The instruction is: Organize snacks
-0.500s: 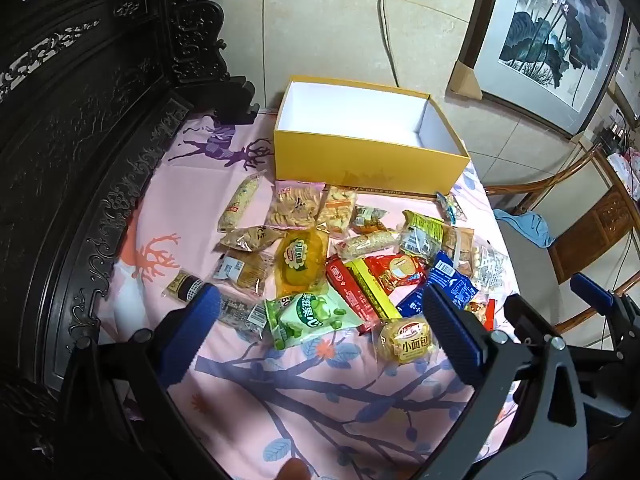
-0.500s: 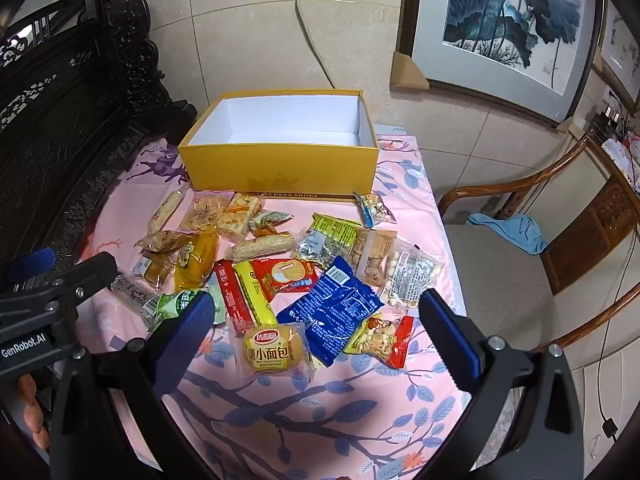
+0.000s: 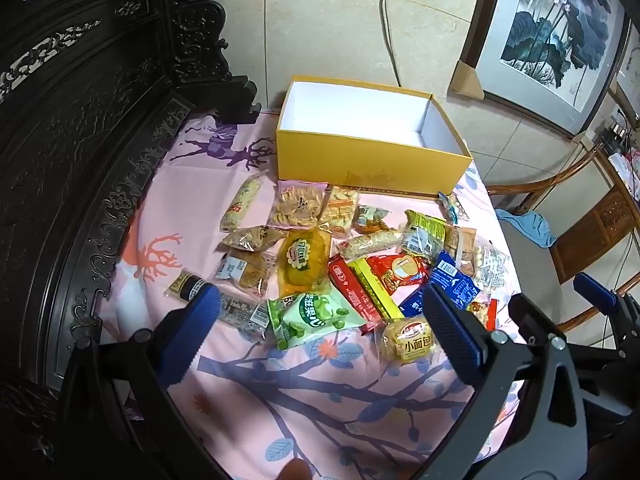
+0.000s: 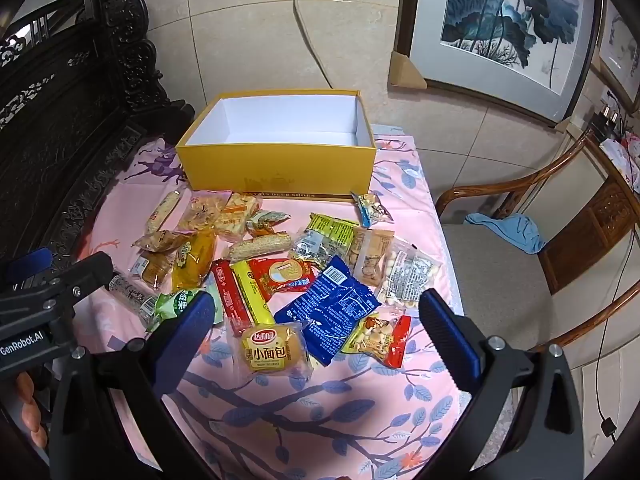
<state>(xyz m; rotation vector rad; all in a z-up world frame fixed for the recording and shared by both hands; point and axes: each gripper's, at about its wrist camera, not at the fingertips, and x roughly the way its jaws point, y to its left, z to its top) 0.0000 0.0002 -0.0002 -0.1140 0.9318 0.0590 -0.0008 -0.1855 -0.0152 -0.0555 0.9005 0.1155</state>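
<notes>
An empty yellow box (image 3: 372, 160) with a white inside stands at the far end of the table; it also shows in the right wrist view (image 4: 276, 168). Several snack packets lie spread in front of it: a green pea packet (image 3: 312, 318), a small bread bun (image 4: 270, 348), a blue packet (image 4: 334, 312), a red-and-yellow bar (image 4: 240, 296). My left gripper (image 3: 320, 332) is open and empty above the near snacks. My right gripper (image 4: 314, 328) is open and empty above the bun and blue packet.
A pink patterned cloth (image 4: 320, 412) covers the table. Dark carved wooden furniture (image 3: 80, 140) borders the left side. A wooden chair with a blue cloth (image 4: 508, 232) stands to the right. The left gripper's body (image 4: 40, 304) shows at the left of the right wrist view.
</notes>
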